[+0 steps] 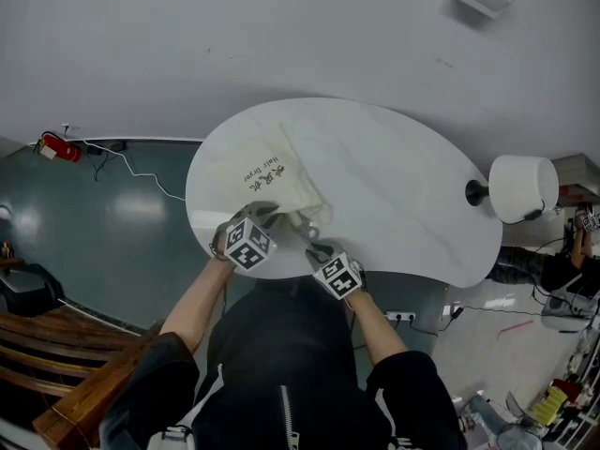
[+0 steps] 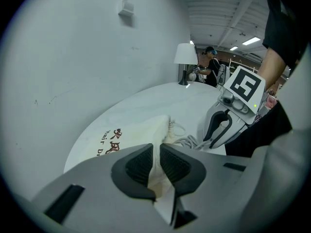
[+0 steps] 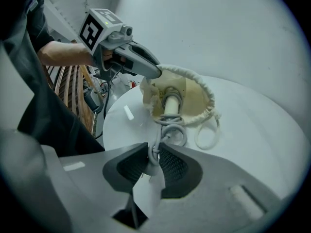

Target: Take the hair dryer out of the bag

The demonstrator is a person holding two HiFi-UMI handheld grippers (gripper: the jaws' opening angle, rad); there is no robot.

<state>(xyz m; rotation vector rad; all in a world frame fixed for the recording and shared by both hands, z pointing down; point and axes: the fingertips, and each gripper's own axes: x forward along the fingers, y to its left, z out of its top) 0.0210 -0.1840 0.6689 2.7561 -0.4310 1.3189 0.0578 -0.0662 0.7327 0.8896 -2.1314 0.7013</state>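
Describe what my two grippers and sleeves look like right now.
The left gripper and right gripper match: light grey moulded bodies, dark ribbed pads, and a white cube with black square markers on each. The person wears a black short-sleeved top with a front zip.

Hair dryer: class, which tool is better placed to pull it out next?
Probably right: the right tool grips its cord outside the open bag; the left tool clamps the bag's fabric.
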